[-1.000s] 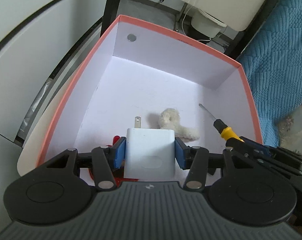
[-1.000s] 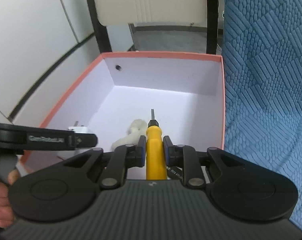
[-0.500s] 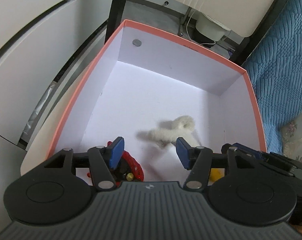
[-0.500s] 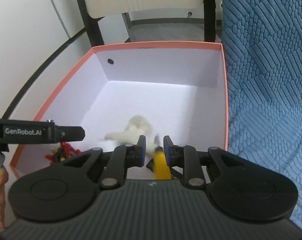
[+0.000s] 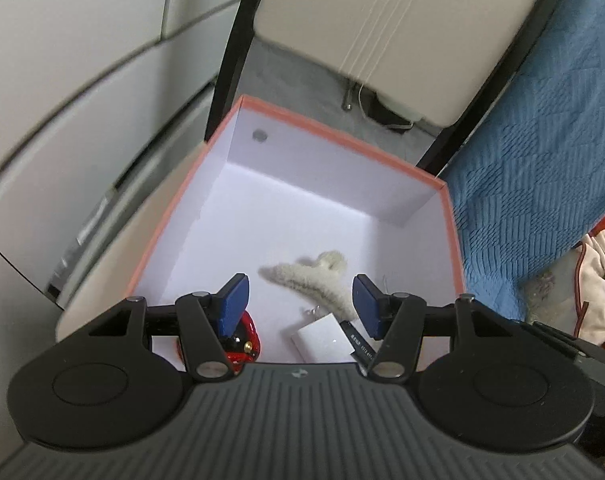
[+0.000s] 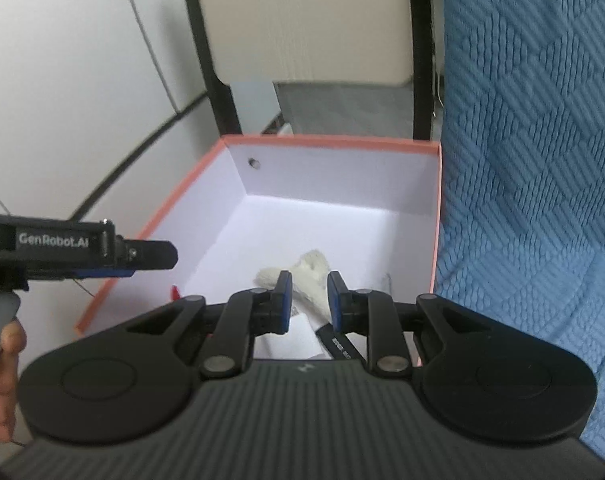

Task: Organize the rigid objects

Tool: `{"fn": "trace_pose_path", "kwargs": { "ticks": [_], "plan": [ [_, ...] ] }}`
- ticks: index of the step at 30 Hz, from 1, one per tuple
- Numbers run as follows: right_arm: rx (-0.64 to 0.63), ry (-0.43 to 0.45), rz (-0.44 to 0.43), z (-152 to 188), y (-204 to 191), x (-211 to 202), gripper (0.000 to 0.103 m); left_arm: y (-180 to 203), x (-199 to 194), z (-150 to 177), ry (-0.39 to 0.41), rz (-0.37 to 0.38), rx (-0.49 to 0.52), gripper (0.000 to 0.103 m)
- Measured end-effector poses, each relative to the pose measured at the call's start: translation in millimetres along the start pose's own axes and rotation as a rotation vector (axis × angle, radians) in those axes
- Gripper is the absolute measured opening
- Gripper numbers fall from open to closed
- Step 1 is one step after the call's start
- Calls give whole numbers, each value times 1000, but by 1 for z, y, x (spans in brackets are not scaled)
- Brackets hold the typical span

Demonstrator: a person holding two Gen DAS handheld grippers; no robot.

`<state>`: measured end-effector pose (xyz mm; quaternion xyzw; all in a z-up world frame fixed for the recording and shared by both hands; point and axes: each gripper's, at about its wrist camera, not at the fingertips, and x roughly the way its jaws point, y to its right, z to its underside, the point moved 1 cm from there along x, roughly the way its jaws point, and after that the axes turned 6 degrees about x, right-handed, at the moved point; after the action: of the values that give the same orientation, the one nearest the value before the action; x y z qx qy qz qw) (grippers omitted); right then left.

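Matt paperboard box (image 5: 382, 160), fuzzy plush hair claw (image 5: 314, 280), glossy red plastic toy (image 5: 246, 340), quilted blue cloth (image 6: 522, 160).

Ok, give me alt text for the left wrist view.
Open, empty left gripper above a coral-rimmed box holding a fluffy white clip, a white charger and a red toy. A blue quilt lies to the right.

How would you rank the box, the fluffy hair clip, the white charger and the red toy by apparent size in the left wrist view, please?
1. box
2. fluffy hair clip
3. white charger
4. red toy, though the gripper finger hides part of it, so its place below the charger is unsure.
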<state>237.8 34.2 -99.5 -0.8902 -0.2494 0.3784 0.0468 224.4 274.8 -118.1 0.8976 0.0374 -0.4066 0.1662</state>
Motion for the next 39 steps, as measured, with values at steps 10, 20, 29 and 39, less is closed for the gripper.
{"fn": "trace_pose_path", "kwargs": {
  "ticks": [10, 20, 29, 39],
  "plan": [
    [-18, 84, -31, -3, -9, -71, 24, 25, -81, 13, 112, -19, 24, 63],
    [-52, 128, -53, 16, -11, -139, 24, 41, -142, 62, 174, -29, 34, 63],
    [-47, 137, -67, 38, 2, -176, 24, 54, -170, 100, 186, -38, 29, 64],
    [-70, 155, -61, 58, 15, -205, 33, 77, -197, 129, 218, -61, 65, 83]
  ]
}}
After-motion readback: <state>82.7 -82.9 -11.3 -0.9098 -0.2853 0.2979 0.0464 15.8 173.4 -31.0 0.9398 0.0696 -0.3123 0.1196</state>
